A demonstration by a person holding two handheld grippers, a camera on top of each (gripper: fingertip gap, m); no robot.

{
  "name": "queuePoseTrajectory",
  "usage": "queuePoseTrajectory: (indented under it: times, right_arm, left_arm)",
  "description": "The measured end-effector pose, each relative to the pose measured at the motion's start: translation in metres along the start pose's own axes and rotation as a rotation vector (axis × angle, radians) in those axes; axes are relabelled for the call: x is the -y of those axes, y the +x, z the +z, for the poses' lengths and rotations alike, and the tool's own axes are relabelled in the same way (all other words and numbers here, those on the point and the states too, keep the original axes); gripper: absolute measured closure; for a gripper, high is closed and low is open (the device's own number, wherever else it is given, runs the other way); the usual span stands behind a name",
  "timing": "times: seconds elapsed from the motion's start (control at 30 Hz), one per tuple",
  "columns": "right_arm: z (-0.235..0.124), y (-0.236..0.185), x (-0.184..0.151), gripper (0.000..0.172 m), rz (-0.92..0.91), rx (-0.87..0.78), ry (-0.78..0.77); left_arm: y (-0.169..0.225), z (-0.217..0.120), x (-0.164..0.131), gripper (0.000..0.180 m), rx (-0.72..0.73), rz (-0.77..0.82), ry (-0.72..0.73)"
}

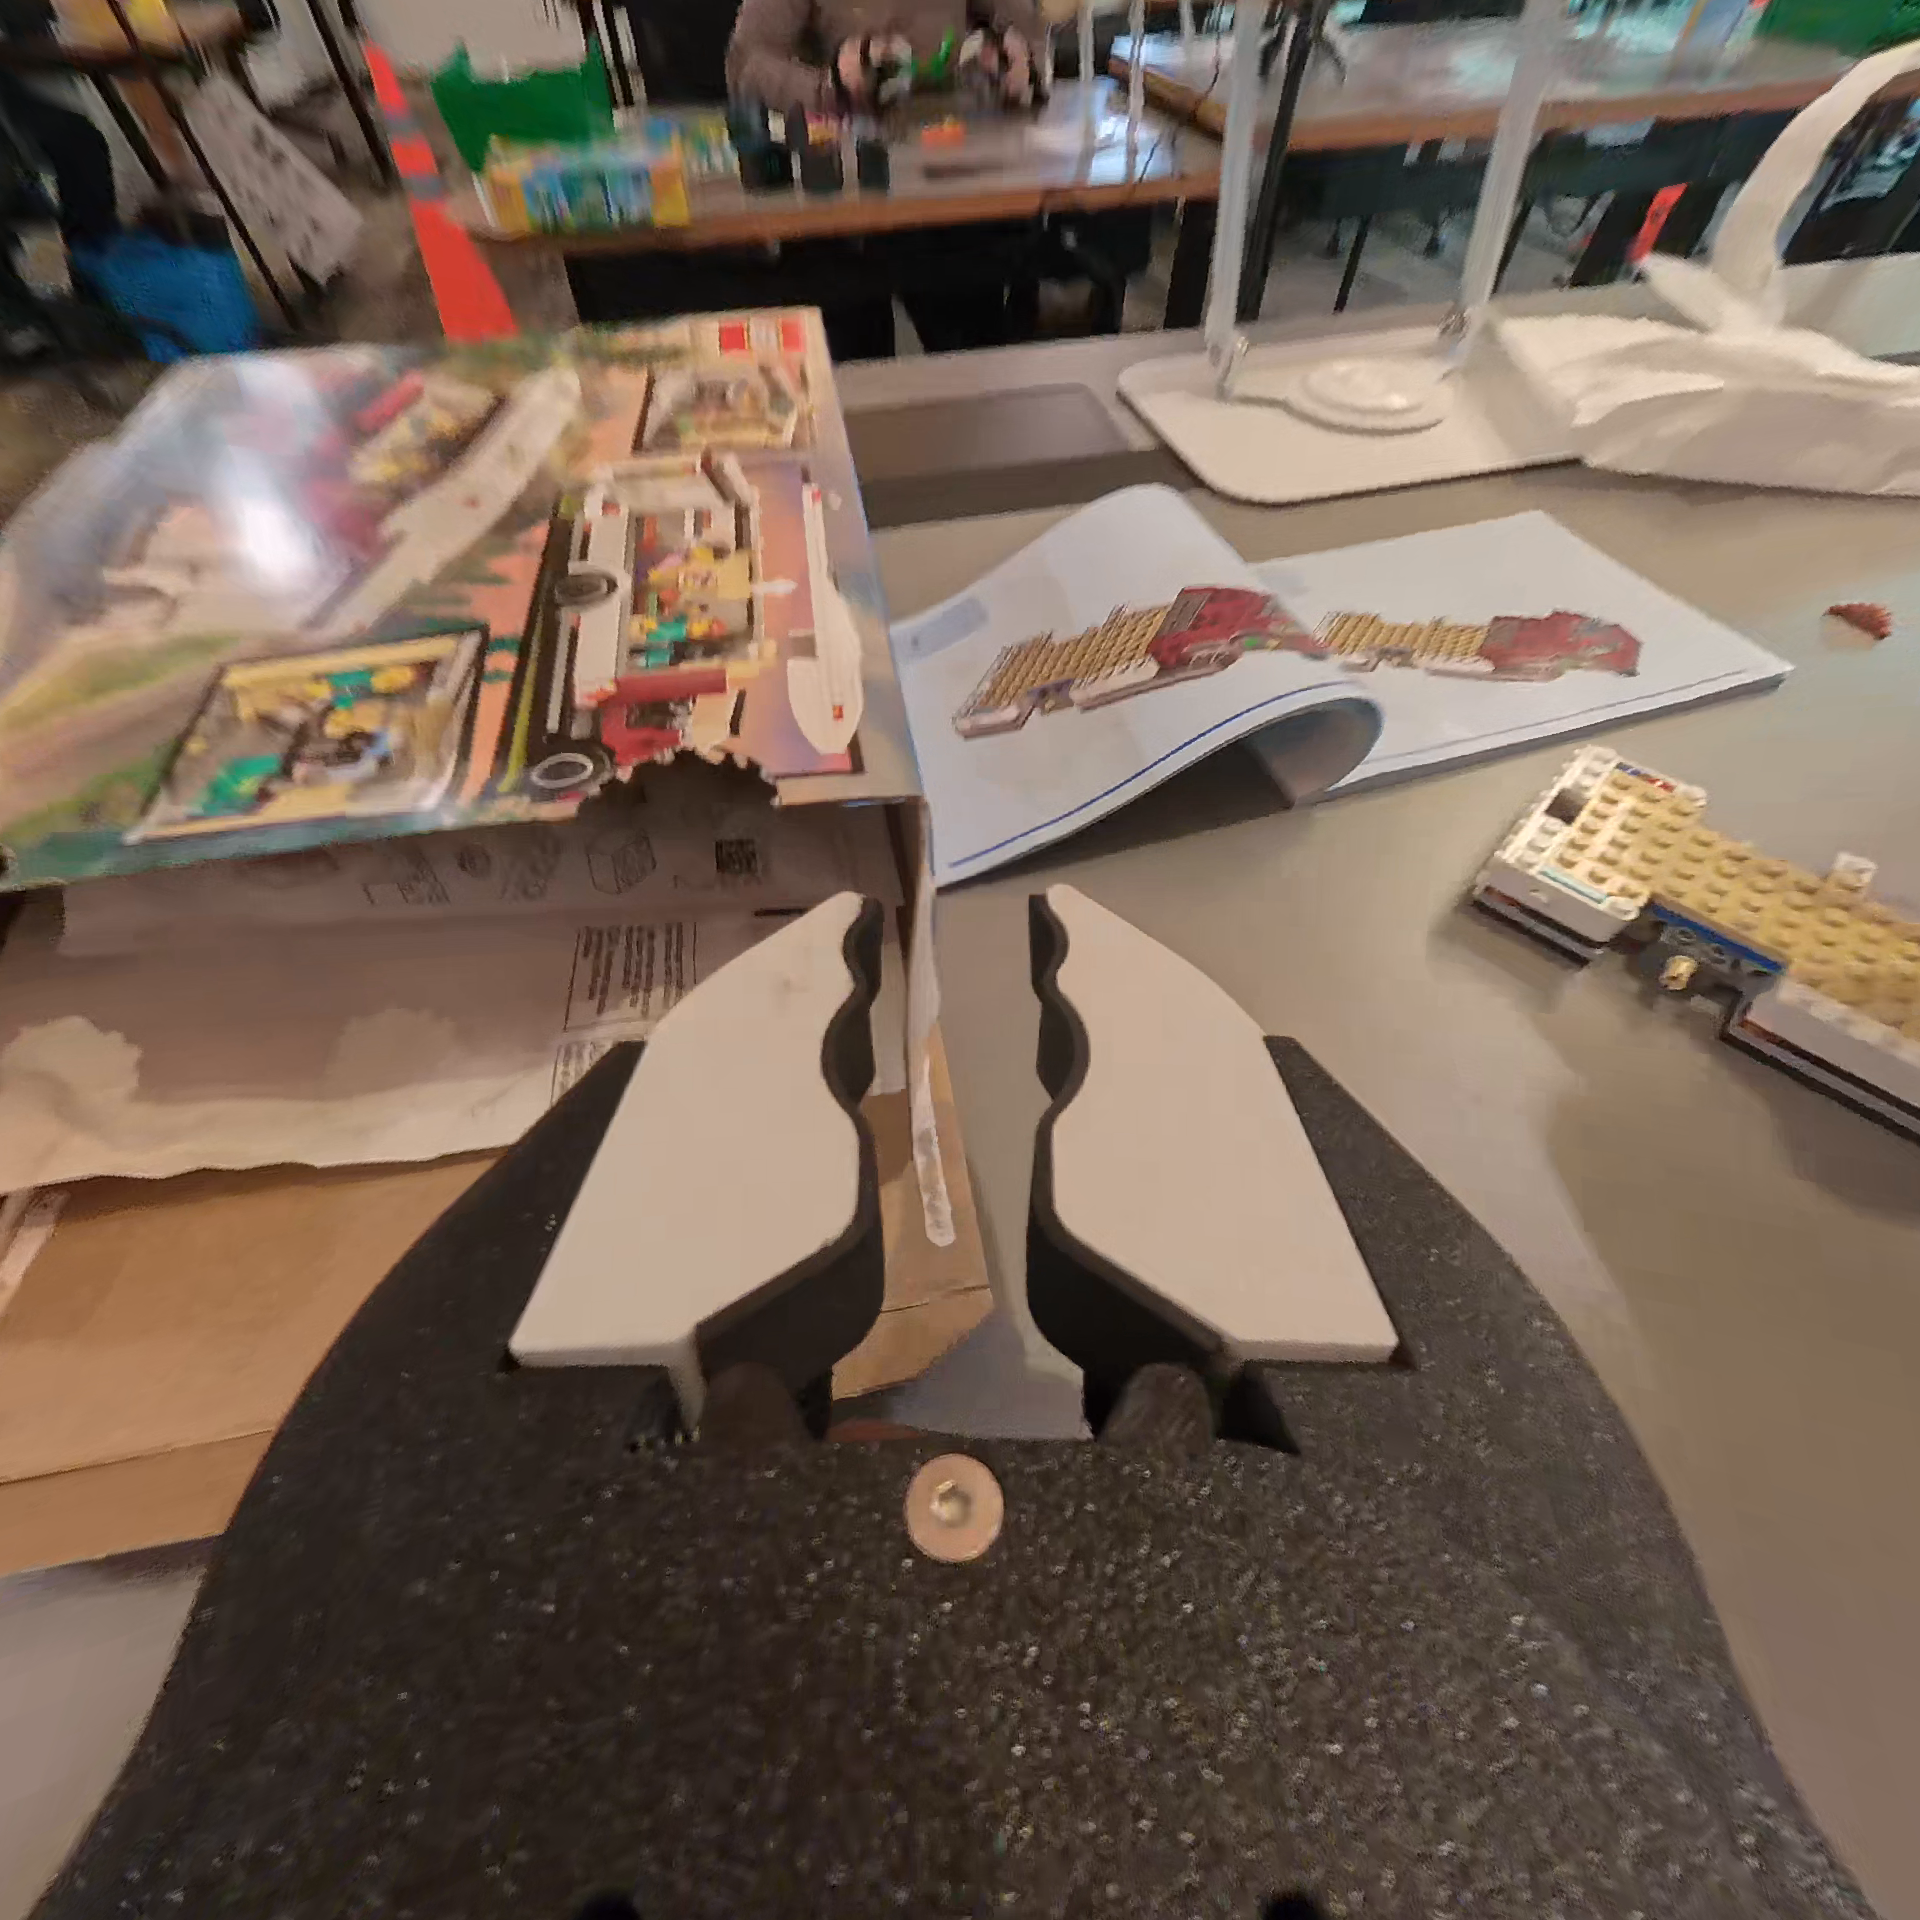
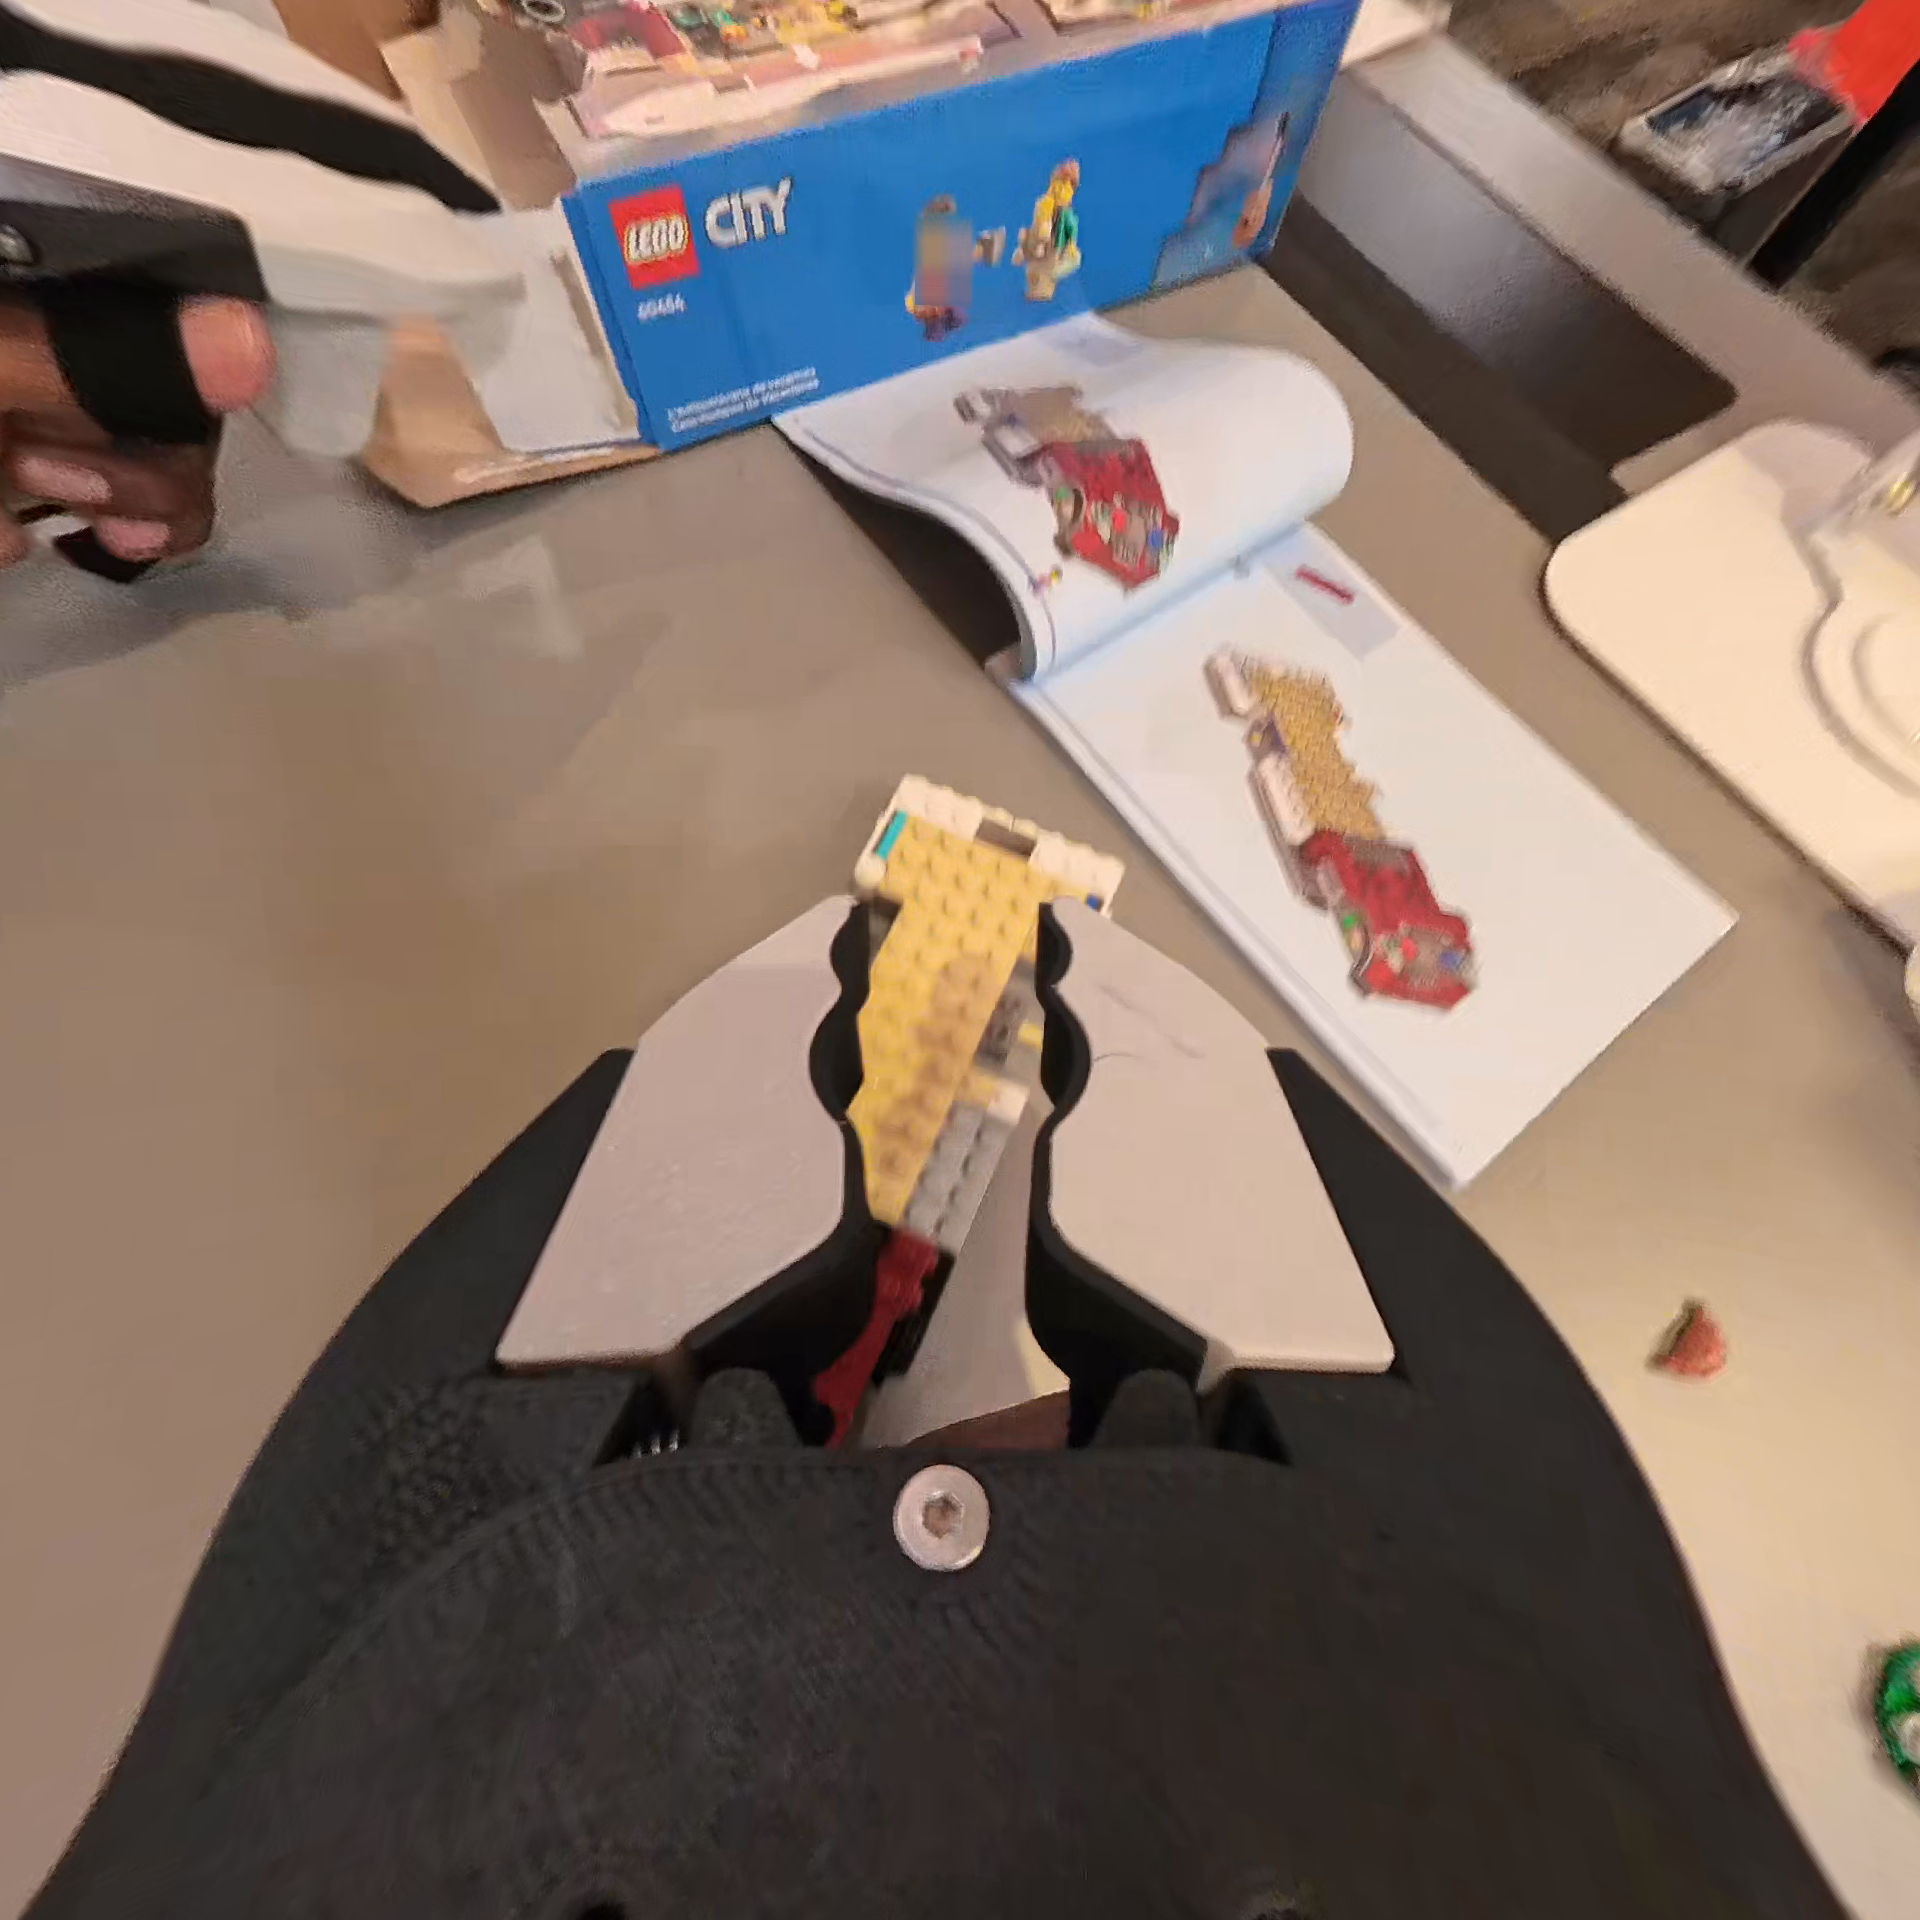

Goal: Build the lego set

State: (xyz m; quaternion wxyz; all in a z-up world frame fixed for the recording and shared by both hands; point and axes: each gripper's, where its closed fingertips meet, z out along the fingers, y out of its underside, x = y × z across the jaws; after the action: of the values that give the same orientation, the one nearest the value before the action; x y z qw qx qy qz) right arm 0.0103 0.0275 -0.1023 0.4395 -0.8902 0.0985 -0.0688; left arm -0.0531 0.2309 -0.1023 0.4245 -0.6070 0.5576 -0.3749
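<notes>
Through the right wrist view we see our right gripper (image 2: 945, 914) clamped on the tan brick model (image 2: 961, 997) above the table (image 2: 416, 831). Only the left view shows our left gripper (image 1: 951, 914) spread, bare, beside the box (image 1: 468, 623).

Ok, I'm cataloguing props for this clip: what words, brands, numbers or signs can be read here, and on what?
I won't quote any writing; here is where it stands.
On the blue box side: a brand logo, a series name, a number and small print lines, all legible.
On the brown inner flap: a text block and symbols, too blurred to read.
On the open booklet: mostly pictures; any small marks are too blurred to read.
</notes>
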Motion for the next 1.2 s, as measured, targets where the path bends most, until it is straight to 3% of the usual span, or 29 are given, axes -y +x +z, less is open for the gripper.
queuePoseTrajectory:
  times: [0.13, 0.27, 0.4, 0.97, 1.2]
  right_arm:
    - [-0.017, -0.003, -0.028, 0.14, 0.103, 0.056, 0.019]
    - [-0.026, 0.007, -0.051, 0.14, 0.12, 0.014, 0.012]
    - [-0.028, 0.017, -0.063, 0.14, 0.162, 0.006, 0.012]
    - [-0.019, 0.039, -0.076, 0.14, 0.278, -0.002, 0.023]
    - [-0.017, 0.039, -0.078, 0.14, 0.291, 0.016, 0.009]
  left_arm:
    - [0.023, -0.008, 0.01, 0.15, -0.07, 0.068, 0.092]
    - [0.062, -0.013, 0.017, 0.149, -0.252, 0.124, 0.154]
    - [0.094, -0.01, 0.003, 0.149, -0.422, 0.148, 0.069]
    - [0.109, 0.012, -0.041, 0.148, -0.476, 0.192, -0.253]
    - [0.111, 0.014, -0.046, 0.148, -0.482, 0.197, -0.294]
